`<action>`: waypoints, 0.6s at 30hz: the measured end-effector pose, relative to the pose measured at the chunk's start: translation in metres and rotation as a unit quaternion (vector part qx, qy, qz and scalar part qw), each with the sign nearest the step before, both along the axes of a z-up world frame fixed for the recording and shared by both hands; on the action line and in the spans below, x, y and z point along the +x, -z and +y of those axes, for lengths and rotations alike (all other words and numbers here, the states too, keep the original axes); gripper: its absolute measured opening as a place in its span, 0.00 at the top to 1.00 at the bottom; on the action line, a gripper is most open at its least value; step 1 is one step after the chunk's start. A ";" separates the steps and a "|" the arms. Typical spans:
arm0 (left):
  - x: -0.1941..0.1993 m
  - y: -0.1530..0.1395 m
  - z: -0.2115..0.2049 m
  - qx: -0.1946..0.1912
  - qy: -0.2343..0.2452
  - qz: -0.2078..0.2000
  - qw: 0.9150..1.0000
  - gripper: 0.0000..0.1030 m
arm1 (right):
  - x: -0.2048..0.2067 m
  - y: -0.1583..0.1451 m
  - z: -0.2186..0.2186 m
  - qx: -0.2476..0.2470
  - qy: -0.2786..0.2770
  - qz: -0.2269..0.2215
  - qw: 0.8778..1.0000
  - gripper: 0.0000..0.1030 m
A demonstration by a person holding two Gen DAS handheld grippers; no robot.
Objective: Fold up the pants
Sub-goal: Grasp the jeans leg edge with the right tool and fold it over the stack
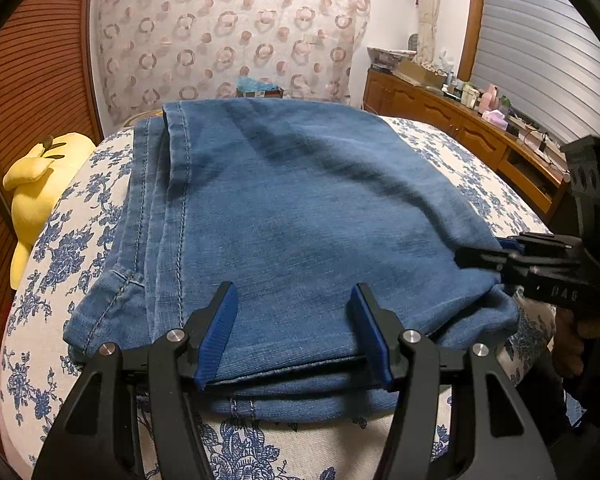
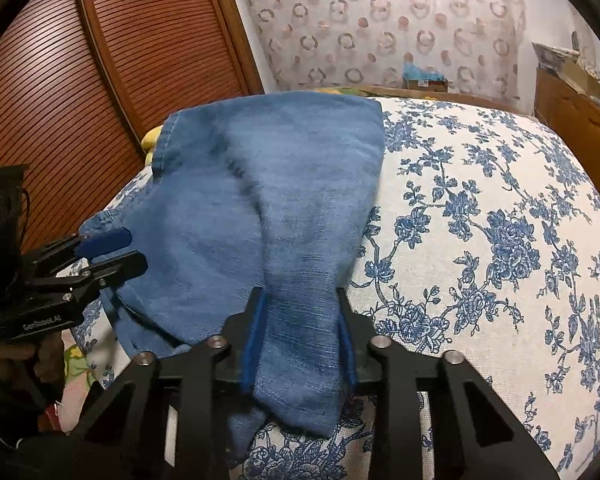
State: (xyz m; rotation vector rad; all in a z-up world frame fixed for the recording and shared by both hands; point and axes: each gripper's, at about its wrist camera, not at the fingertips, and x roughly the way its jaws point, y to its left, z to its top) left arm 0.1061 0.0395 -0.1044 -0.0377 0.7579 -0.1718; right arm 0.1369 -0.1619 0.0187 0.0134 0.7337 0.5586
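Denim pants (image 1: 292, 216): one, folded | bed (image 2: 480, 208): one

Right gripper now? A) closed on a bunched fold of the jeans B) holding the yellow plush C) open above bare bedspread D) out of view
A: in the right wrist view, the right gripper has its blue pads pinching a bunched fold of the jeans on the bedspread.
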 end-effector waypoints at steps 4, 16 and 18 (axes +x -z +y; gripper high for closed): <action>0.001 -0.002 0.004 -0.007 -0.001 0.003 1.000 0.42 | -0.003 -0.013 -0.004 0.026 -0.006 -0.013 1.000 0.87; -0.014 -0.016 0.060 -0.008 -0.093 -0.010 0.996 0.42 | -0.009 -0.071 0.025 0.046 -0.067 -0.075 0.994 0.88; -0.019 -0.022 0.068 -0.004 -0.103 -0.017 0.995 0.42 | -0.010 -0.078 0.037 0.044 -0.083 -0.085 0.992 0.88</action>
